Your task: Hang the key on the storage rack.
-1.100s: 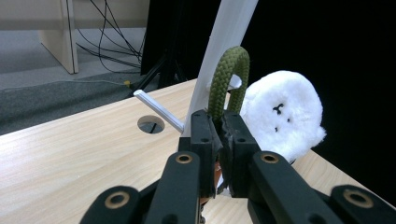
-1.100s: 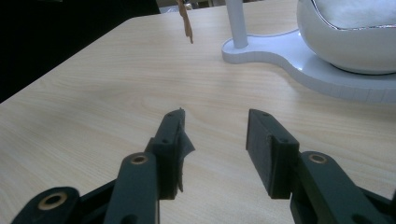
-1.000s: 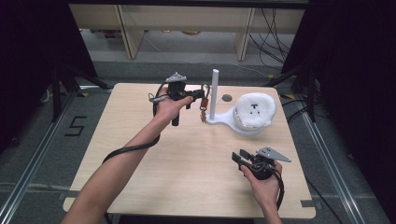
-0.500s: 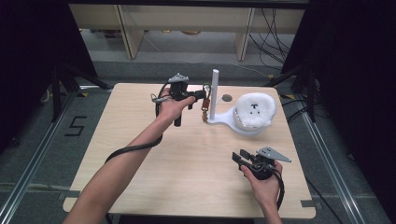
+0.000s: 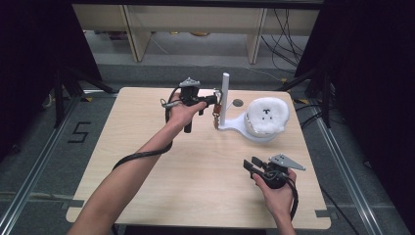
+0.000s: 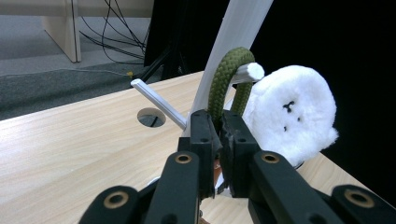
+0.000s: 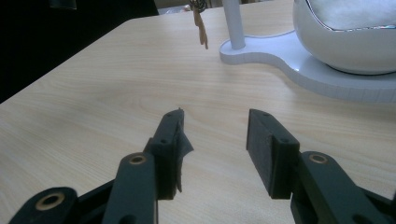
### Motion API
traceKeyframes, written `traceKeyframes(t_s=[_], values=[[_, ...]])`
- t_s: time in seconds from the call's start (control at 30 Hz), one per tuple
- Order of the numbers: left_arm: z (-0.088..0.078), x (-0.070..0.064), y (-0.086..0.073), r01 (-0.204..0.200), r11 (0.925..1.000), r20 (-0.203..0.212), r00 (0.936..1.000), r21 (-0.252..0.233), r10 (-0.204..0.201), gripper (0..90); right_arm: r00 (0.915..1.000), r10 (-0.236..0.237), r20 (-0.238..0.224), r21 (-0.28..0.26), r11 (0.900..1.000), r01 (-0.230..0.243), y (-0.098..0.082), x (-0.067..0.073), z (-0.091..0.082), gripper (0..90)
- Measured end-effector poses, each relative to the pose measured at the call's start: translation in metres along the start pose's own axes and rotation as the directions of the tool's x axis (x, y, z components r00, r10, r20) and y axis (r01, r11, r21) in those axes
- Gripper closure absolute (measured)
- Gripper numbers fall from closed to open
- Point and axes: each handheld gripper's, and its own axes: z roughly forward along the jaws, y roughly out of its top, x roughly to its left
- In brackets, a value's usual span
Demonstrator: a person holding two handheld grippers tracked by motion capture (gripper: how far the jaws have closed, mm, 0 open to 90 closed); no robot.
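My left gripper (image 5: 216, 100) is held at the far middle of the table, right beside the white post (image 5: 225, 94) of a stand. In the left gripper view its jaws (image 6: 215, 125) are shut on an olive green cord loop (image 6: 223, 79). The top of the loop arches over a short white peg (image 6: 250, 72) on the post (image 6: 236, 32). A small brown charm (image 5: 215, 120) hangs below the gripper. A fluffy white plush (image 5: 267, 115) sits in the stand's bowl. My right gripper (image 5: 250, 165) rests near the front right, open, with nothing between its jaws (image 7: 215, 135).
The stand's white base (image 7: 299, 58) and bowl (image 7: 345, 42) lie ahead of the right gripper, with the charm (image 7: 201, 30) hanging by the post (image 7: 232, 23). A second peg (image 6: 156, 97) sticks out of the post. A round hole (image 5: 238, 103) is in the table behind the stand.
The left gripper has edged slightly right, closer to the post, with the cord still in its jaws. The right hand has stayed put.
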Motion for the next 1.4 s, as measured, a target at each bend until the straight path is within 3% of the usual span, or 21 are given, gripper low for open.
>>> traceKeyframes(t_s=[0.37,0.4,0.47,0.5,0.53,0.57,0.6,0.63,0.73,0.77,0.8,0.83,0.9,0.93,0.97,1.0,1.03,1.07,1.23,1.27,1.4], values=[[0.007,0.000,-0.002,-0.008,1.0000,-0.010,0.9999,-0.001,0.008,83.2,1.0000,-0.001,-0.002,0.000,1.000,0.001,0.000,0.000,0.000,57.2],[0.008,0.000,-0.002,-0.011,0.9999,-0.012,0.9999,0.002,0.011,83.1,0.9992,0.039,-0.008,0.013,0.999,-0.039,0.000,0.003,-0.001,57.2],[0.009,-0.001,-0.003,-0.011,0.9998,-0.020,0.9997,0.013,0.011,82.9,0.9990,0.044,-0.009,0.008,0.999,-0.043,0.000,0.003,0.000,57.2],[0.010,-0.001,-0.003,-0.012,0.9999,-0.018,0.9998,0.011,0.012,82.9,1.0000,-0.002,0.000,0.002,1.000,0.002,0.001,0.001,0.000,57.2],[0.011,-0.001,-0.003,-0.014,0.9999,-0.016,0.9998,0.010,0.014,82.8,1.0000,0.005,-0.001,0.006,1.000,-0.005,0.001,0.001,0.000,57.2],[0.012,-0.001,-0.003,-0.021,0.9997,-0.020,0.9996,0.015,0.021,82.8,0.9993,-0.021,0.031,0.038,0.999,0.020,0.002,0.000,-0.004,57.1],[0.012,-0.002,-0.004,-0.017,0.9997,-0.023,0.9996,0.018,0.017,82.7,0.9983,0.058,0.009,0.042,0.997,-0.058,0.001,0.005,-0.003,57.1],[0.013,-0.002,-0.004,-0.019,0.9996,-0.025,0.9995,0.019,0.019,82.5,0.9982,0.059,0.008,0.042,0.997,-0.059,0.001,0.005,-0.003,57.1],[0.015,-0.002,-0.005,-0.024,0.9993,-0.030,0.9992,0.027,0.025,82.1,0.9998,0.006,0.019,0.031,1.000,-0.006,0.001,0.001,-0.003,57.1],[0.016,-0.002,-0.005,-0.024,0.9993,-0.028,0.9993,0.030,0.024,82.0,0.9990,0.044,-0.008,0.008,0.999,-0.044,0.000,0.003,0.000,57.1],[0.016,-0.002,-0.006,-0.029,0.9990,-0.028,0.9991,0.033,0.030,81.9,0.9991,0.043,-0.007,0.009,0.999,-0.043,0.000,0.003,0.000,57.1],[0.016,-0.002,-0.006,-0.035,0.9988,-0.030,0.9989,0.035,0.036,81.7,1.0000,0.007,-0.005,0.001,1.000,-0.007,0.000,0.001,0.000,57.1],[0.017,-0.003,-0.006,-0.039,0.9987,-0.030,0.9987,0.034,0.040,81.1,1.0000,-0.007,0.005,0.003,1.000,0.007,0.001,0.000,0.000,57.0],[0.017,-0.004,-0.005,-0.044,0.9984,-0.033,0.9984,0.035,0.045,80.8,0.9996,-0.018,0.020,0.021,1.000,0.018,0.001,0.000,-0.002,57.0],[0.016,-0.005,-0.005,-0.048,0.9981,-0.036,0.9981,0.039,0.050,80.5,1.0000,0.006,-0.005,0.010,1.000,-0.006,0.001,0.001,0.000,57.0],[0.016,-0.005,-0.005,-0.057,0.9979,-0.035,0.9977,0.033,0.058,80.2,0.9999,0.009,-0.008,0.007,1.000,-0.009,0.001,0.001,0.000,57.0],[0.015,-0.005,-0.005,-0.064,0.9972,-0.033,0.9973,0.039,0.065,79.8,0.9991,0.041,-0.012,0.013,0.999,-0.041,0.000,0.004,0.000,57.0],[0.013,-0.007,-0.004,-0.073,0.9965,-0.036,0.9965,0.041,0.075,79.1,0.9999,0.009,-0.007,0.007,1.000,-0.009,0.001,0.002,0.001,57.0],[0.005,-0.010,-0.002,-0.122,0.9900,-0.049,0.9908,0.069,0.126,73.5,0.9998,0.000,-0.020,-0.001,1.000,0.000,0.001,0.001,0.002,56.7],[0.003,-0.010,-0.003,-0.135,0.9887,-0.048,0.9893,0.065,0.138,71.5,0.9997,0.021,-0.012,0.004,1.000,-0.021,0.001,0.002,0.002,56.6],[-0.007,-0.011,-0.001,-0.170,0.9834,-0.061,0.9828,0.062,0.174,67.7,0.9998,0.010,-0.017,0.003,1.000,-0.010,0.001,0.002,0.002,56.2]])
